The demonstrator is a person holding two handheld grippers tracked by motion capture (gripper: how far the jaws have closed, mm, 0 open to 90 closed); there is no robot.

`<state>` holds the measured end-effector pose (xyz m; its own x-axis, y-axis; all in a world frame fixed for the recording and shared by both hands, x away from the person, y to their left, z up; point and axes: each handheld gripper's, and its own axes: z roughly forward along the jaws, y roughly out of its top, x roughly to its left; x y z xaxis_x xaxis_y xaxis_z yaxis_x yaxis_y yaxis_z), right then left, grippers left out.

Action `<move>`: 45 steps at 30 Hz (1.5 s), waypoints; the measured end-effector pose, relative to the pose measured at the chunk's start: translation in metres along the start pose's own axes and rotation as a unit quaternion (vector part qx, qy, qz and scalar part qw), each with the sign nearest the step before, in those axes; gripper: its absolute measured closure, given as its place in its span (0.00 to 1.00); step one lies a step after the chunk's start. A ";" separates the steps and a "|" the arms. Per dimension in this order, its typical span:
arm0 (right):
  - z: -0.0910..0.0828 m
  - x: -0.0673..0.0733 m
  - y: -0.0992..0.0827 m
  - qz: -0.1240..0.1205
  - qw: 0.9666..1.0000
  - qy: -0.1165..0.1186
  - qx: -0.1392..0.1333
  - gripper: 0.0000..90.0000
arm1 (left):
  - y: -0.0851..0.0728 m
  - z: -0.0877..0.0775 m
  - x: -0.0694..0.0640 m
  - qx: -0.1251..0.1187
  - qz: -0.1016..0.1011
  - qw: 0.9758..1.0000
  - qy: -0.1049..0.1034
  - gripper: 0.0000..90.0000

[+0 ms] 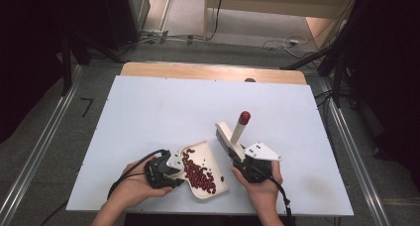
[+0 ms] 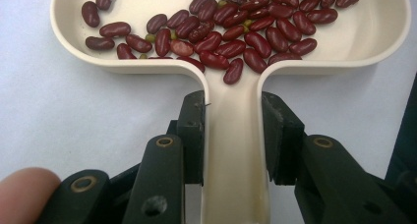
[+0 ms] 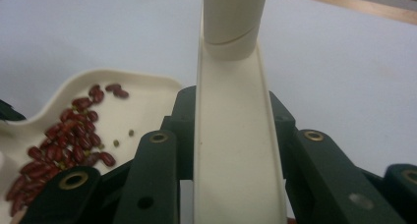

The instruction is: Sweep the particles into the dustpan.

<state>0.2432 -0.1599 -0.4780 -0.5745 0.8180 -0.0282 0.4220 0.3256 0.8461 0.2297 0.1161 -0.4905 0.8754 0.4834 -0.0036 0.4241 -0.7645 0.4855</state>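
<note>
The left gripper clamps the handle of the cream dustpan, its jaws pressed against both sides. The dustpan rests on the white table sheet, near its front edge, and contains red beans. Just beside it, the right gripper clamps the brush, which stands tilted, red-tipped handle uppermost.

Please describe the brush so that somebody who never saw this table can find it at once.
On the white table, look near the front edge, just right of the cream dustpan that holds red beans. The brush is gripped in the jaws of the right gripper. Its cream handle points away and ends in a dark red cap.
</note>
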 end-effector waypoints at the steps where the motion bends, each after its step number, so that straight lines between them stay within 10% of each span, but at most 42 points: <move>1: 0.004 0.003 -0.002 0.005 1.000 0.003 0.009 0.73 | 0.000 0.000 0.000 0.000 -0.001 1.000 -0.002 0.73; 9: 0.009 0.049 0.002 -0.018 0.999 0.018 0.034 0.73 | -0.001 0.001 0.001 -0.001 0.000 1.000 -0.003 0.73; 20: 0.003 0.075 0.006 -0.009 0.997 0.066 0.039 0.73 | -0.003 0.003 0.002 -0.009 -0.006 1.000 -0.006 0.73; 45: -0.031 0.001 0.022 0.032 0.999 0.034 -0.024 0.73 | -0.008 -0.002 0.009 -0.042 -0.032 0.998 0.030 0.74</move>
<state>0.2308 -0.1664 -0.4428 -0.5946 0.8017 0.0615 0.4257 0.2490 0.8699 0.2339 0.1271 -0.4925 0.8311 0.5560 0.0146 0.4550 -0.6947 0.5571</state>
